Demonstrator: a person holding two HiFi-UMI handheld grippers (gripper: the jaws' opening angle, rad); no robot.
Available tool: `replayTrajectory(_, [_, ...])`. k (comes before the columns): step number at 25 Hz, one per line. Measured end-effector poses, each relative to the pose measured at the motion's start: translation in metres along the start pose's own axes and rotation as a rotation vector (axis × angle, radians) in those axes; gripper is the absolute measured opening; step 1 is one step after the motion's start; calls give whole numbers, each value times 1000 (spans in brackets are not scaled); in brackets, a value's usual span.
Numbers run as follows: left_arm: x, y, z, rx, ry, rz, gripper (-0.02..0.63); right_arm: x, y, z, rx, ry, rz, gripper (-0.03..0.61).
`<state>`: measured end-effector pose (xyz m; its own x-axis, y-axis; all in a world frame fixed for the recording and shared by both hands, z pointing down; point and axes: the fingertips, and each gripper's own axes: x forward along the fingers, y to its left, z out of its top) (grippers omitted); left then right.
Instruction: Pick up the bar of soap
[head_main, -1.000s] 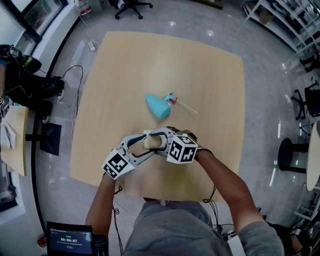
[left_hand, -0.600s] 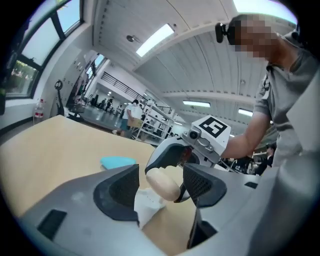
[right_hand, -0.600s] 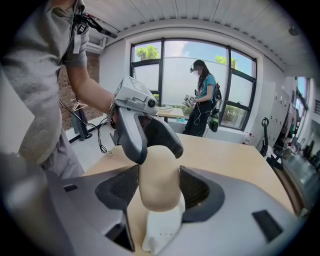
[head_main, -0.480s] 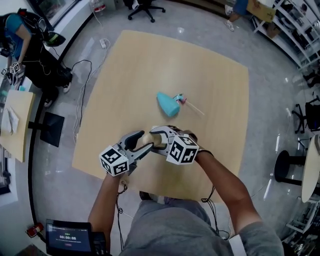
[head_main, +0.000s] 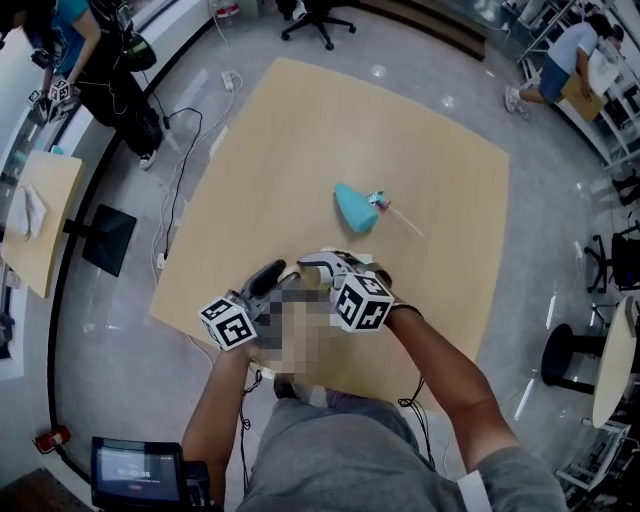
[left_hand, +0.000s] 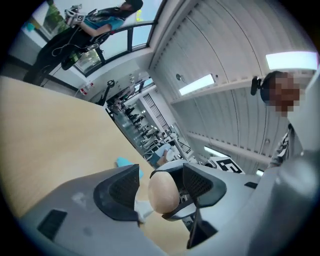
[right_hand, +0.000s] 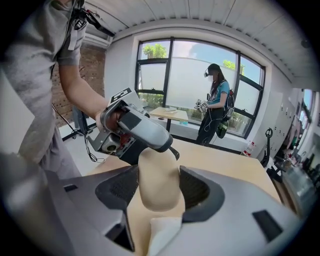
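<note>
1. Since a second ago the left claw (left_hand: 161, 180) has spread its jaws and drawn back a little toward the person. The right claw (right_hand: 159, 173) has kept its grip over the near part of the table (head_main: 300, 130).
2. The right claw is clamped on the bar of soap (right_hand: 159, 192). Both dark pads press its sides, and the pale rounded bar sticks out past the tips.
3. The left claw stands wide. The end of the soap sits between its jaws, close to its right pad, with a clear gap to its left pad. Whether the soap touches the right pad cannot be told.
4. In the right gripper view the left claw faces the right claw head-on, with one of its jaws lying over the far end of the soap.
5. In the head view the soap itself cannot be made out between the two claws.
6. Beyond both claws and well apart from them, a teal object (head_main: 355, 207) lies on the table with a thin stick (head_main: 402, 219) just beside it.
</note>
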<state>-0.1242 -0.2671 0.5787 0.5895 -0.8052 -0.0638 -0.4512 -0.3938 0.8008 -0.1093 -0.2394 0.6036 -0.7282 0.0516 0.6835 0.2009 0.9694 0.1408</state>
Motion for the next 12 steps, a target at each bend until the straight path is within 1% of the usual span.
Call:
replayTrajectory(4, [-17, 7, 6, -138, -105, -7, 253, 12, 6, 9, -12, 2, -3, 261])
replayTrajectory(8, [-30, 16, 10, -252, -192, -17, 253, 24, 12, 15, -30, 10, 6, 261])
replayTrajectory(12, [-40, 16, 12, -384, -270, -61, 253, 38, 20, 21, -56, 26, 18, 261])
